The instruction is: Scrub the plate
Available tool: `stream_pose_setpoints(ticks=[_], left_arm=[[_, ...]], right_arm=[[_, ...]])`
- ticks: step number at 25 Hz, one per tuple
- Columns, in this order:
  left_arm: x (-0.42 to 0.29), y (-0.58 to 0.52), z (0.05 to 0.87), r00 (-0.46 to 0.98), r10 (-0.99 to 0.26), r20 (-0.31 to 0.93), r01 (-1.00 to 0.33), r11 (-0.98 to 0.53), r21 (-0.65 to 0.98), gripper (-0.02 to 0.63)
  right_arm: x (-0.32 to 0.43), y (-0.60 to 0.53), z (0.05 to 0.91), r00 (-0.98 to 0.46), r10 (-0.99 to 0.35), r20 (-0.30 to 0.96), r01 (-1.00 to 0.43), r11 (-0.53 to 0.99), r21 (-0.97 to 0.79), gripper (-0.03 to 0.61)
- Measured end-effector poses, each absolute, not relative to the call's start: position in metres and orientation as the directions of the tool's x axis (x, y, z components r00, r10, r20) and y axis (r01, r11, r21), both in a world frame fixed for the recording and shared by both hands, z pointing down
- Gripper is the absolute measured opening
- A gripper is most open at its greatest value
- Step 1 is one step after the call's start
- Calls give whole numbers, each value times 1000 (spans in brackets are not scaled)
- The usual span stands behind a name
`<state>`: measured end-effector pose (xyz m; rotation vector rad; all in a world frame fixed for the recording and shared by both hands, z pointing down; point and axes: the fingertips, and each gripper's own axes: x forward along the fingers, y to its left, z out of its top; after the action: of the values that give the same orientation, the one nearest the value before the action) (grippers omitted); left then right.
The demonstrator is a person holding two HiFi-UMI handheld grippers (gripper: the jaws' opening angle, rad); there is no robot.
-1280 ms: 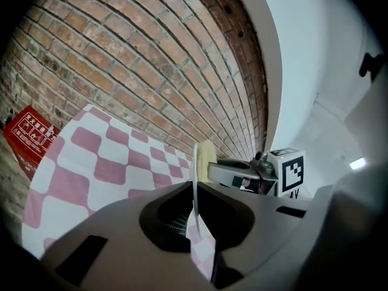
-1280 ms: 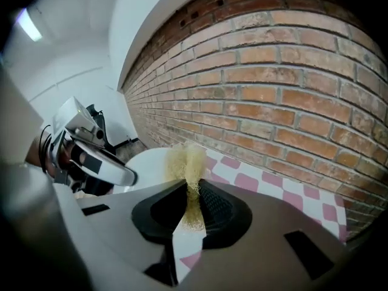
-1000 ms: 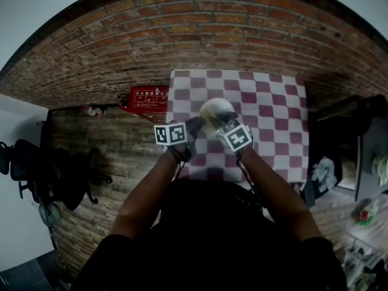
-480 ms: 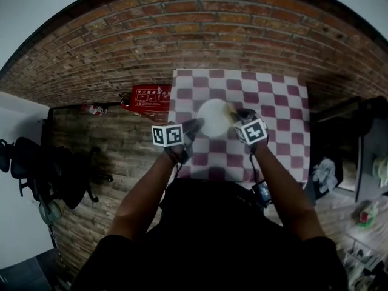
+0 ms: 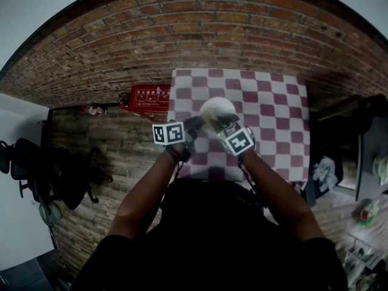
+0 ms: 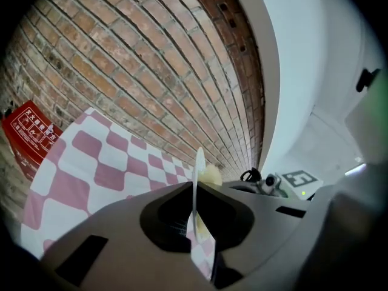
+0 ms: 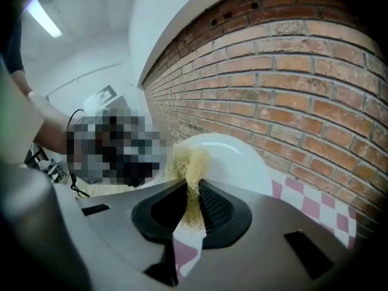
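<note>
Plate [image 5: 218,106] lower edge hidden behind right gripper [image 5: 219,123]; red sign [image 5: 145,96] print too small to read.

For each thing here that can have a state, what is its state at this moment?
left gripper: shut on the plate's rim.
right gripper: shut on the scrubber.
plate: held by its rim, face turned to the scrubber.
scrubber: clamped, seems to touch the plate.
table: covered by a checked cloth.

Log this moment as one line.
left gripper: shut on plate, held on edge | right gripper: shut on scrub pad, at plate's face | plate: over checkered table
</note>
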<state>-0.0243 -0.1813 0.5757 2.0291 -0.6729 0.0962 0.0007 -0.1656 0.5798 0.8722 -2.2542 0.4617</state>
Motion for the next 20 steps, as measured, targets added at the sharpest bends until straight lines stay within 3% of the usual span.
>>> stream_pose_setpoints(ticks=[5, 12, 20], left_arm=[[-41, -189, 570, 827, -446, 343, -527, -399, 750, 23], [-35, -167, 579, 841, -400, 365, -521, -413, 747, 23], [-14, -160, 575, 862, -366, 352, -494, -447, 746, 23]], right_arm=[[25, -135, 624, -498, -391, 774, -700, 708, -93, 54], [84, -188, 618, -401, -509, 762, -798, 602, -18, 54], [13, -194, 558, -529, -512, 677, -717, 696, -34, 54]])
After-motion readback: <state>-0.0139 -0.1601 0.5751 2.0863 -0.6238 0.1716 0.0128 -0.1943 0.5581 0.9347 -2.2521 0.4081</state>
